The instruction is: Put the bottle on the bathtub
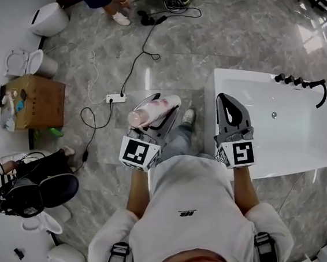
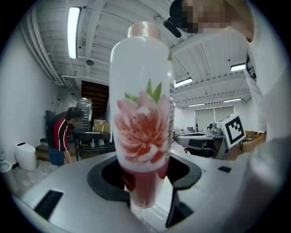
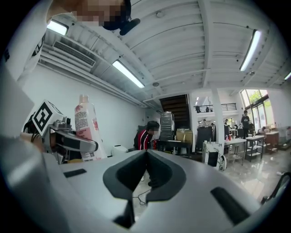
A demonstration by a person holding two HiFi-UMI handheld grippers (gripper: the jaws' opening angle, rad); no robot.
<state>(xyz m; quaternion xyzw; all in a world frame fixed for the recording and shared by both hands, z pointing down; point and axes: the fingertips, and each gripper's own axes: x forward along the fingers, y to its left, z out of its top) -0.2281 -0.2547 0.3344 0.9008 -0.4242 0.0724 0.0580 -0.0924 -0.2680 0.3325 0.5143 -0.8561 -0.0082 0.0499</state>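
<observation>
The person's white shirt (image 1: pixel 193 212) fills the bottom of the head view, with both forearms stretched forward from it. The left tongs (image 2: pixel 144 193) are closed on the lower end of a bottle (image 2: pixel 143 104). It is white with a pink flower print and a peach cap, and the cap end points away from the tongs. In the left gripper view the ceiling lies behind the bottle, so these tongs seem to be tipped well upward. The right tongs (image 3: pixel 146 175) are pressed together with nothing between them, and they hang over the near left corner of the bathtub (image 1: pixel 293 163).

The bottle is in the air above the grey floor (image 1: pixel 178 47), just to the left of the tub and not touching it. I judge the step in hand to be the carry: the bottle is grasped and lifted, but nothing is placed yet.

The next move calls for swinging the left tongs to the right until the bottle is over the tub's edge. The bottle then needs turning so its base faces down, lowering until the base sits flat, and only then releasing. From the steep head view I can't be sure how broad the edge is. The wider ledge by the black tap (image 1: pixel 299 82) may be the safer spot. The empty right tongs will have to keep out of the way.
</observation>
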